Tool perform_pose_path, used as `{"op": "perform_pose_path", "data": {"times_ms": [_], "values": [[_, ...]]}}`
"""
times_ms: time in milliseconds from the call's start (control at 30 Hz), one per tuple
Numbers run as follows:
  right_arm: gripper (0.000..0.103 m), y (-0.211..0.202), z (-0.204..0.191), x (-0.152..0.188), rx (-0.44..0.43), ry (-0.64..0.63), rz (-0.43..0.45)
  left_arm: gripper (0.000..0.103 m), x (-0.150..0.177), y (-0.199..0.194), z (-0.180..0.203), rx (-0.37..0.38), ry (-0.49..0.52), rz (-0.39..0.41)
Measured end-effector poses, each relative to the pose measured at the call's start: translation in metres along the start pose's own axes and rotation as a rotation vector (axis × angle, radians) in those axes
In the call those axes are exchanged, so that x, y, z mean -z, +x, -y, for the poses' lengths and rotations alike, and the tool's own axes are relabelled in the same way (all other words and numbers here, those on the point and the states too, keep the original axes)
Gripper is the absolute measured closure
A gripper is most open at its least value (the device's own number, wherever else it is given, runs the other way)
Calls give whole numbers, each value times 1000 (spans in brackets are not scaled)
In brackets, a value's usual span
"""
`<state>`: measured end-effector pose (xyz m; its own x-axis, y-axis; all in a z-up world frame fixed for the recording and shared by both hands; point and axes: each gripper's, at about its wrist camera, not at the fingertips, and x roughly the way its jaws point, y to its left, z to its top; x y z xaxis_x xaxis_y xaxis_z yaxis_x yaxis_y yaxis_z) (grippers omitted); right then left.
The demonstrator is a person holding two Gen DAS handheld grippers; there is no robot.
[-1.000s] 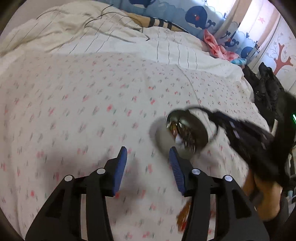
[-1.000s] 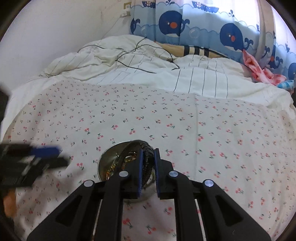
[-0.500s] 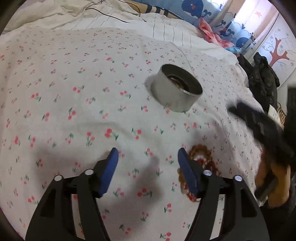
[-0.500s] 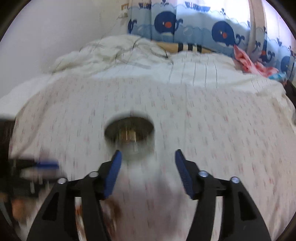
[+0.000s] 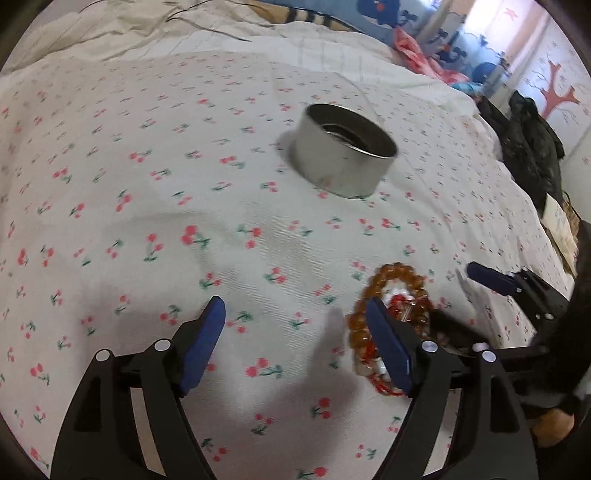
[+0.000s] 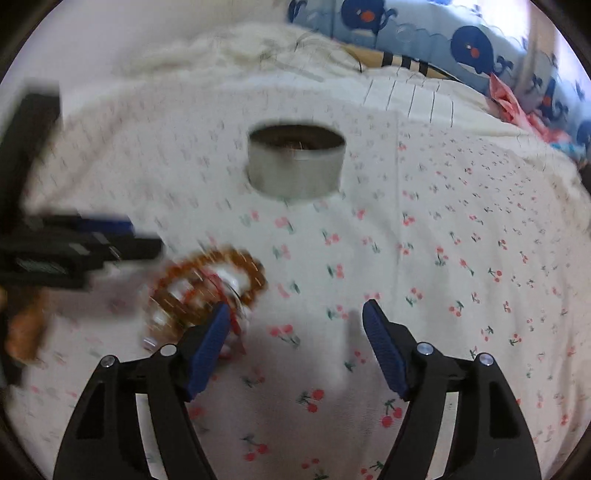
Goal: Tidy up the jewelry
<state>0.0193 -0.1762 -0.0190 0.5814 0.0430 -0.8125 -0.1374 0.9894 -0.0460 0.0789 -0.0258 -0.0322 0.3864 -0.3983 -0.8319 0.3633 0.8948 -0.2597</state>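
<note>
A round metal tin (image 5: 341, 151) stands on the cherry-print bedsheet (image 5: 184, 184), with dark jewelry inside; it also shows in the right wrist view (image 6: 295, 162). A pile of amber bead bracelets with red cord (image 5: 388, 295) lies on the sheet in front of the tin, just behind my left gripper's right finger. The blurred pile (image 6: 207, 284) sits by my right gripper's left finger. My left gripper (image 5: 295, 310) is open and empty above the sheet. My right gripper (image 6: 295, 312) is open and empty; it also shows in the left wrist view (image 5: 495, 278).
A rumpled white duvet (image 5: 147, 33) and whale-print curtains (image 6: 461, 40) lie at the far side of the bed. Dark clothes (image 5: 528, 136) hang past the bed's right edge. A pink cloth (image 5: 417, 55) lies at the back right.
My right gripper let go of the dark jewelry into the tin, opened and drew back. Both grippers have moved back and down toward the amber bracelet pile.
</note>
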Motion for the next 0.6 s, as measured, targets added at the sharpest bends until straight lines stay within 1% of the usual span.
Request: {"op": "perform_pose_path", "data": {"times_ms": [67,133,200,333,400,500,533,600], "values": [[31,-2,10,0,44,36,10,25,0,4,7,-25,38,-6],[31,-7,23,1,47,88,30,23,0,8,13,-55,75,-13],[31,-8,35,1,58,132,25,22,0,11,19,-79,106,-17],[31,-11,42,1,15,155,23,21,0,11,21,-125,142,-13],[31,-12,39,0,-15,137,21,21,-4,8,14,-156,119,8],[29,-11,27,1,-23,73,2,21,-11,-1,-5,-255,69,51],[29,-12,23,1,-33,60,7,21,-14,-4,-12,-248,44,56],[29,-17,13,1,-74,24,36,21,-19,-16,-28,-181,-47,89]]}}
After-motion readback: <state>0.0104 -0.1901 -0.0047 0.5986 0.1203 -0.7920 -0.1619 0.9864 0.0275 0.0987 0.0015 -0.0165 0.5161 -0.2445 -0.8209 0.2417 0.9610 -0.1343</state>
